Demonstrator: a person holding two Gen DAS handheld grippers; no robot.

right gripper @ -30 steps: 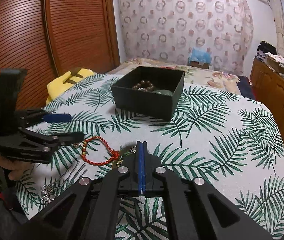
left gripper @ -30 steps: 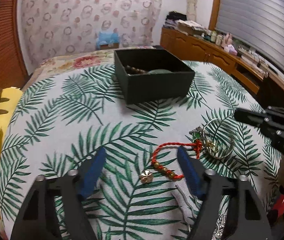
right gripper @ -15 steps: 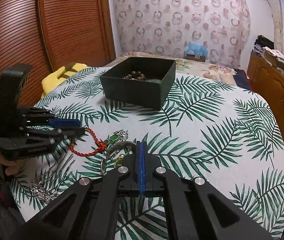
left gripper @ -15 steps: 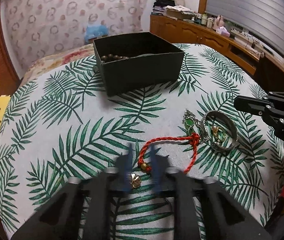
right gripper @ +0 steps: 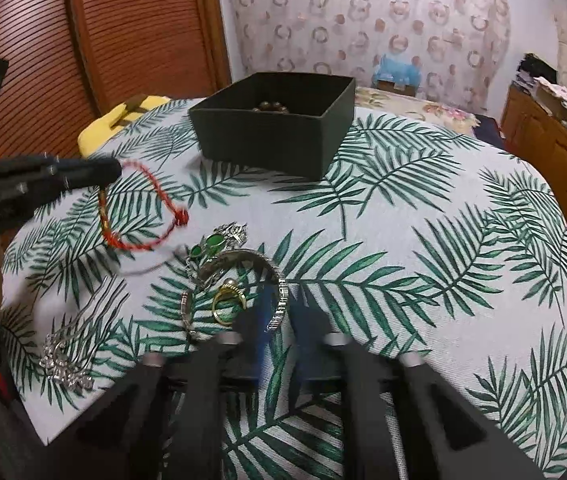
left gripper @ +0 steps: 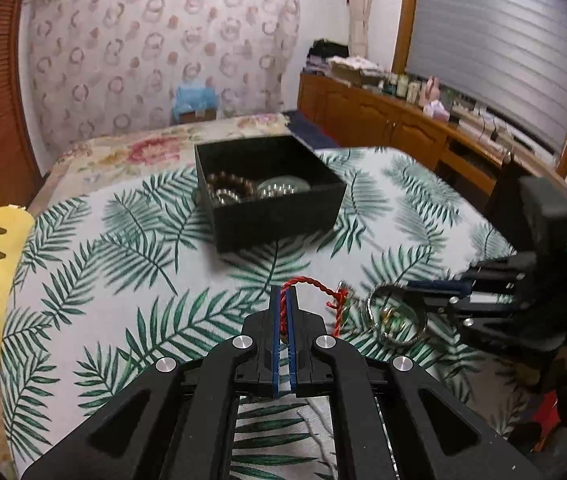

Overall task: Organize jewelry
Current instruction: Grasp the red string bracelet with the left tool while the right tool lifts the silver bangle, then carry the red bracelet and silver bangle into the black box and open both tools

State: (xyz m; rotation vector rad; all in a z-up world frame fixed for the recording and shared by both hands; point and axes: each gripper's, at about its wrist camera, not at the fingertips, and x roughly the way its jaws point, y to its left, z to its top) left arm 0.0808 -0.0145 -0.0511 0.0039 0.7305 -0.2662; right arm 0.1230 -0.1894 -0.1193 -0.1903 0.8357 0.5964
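I see a twisted red cord bracelet (left gripper: 310,282) pinched in my left tongs (left gripper: 283,295), its loop hanging above the leaf-print cloth of the surface (right gripper: 443,240), short of the black square box (left gripper: 271,196) that holds brown beads. My right tongs (right gripper: 279,312) are parted a little around the rim of a ribbed silver bangle (right gripper: 243,268); blur hides whether they touch it. A gold ring (right gripper: 229,302), green stones and a silver hair comb (right gripper: 71,344) lie nearby, with ribbed wooden doors and patterned curtains beyond.
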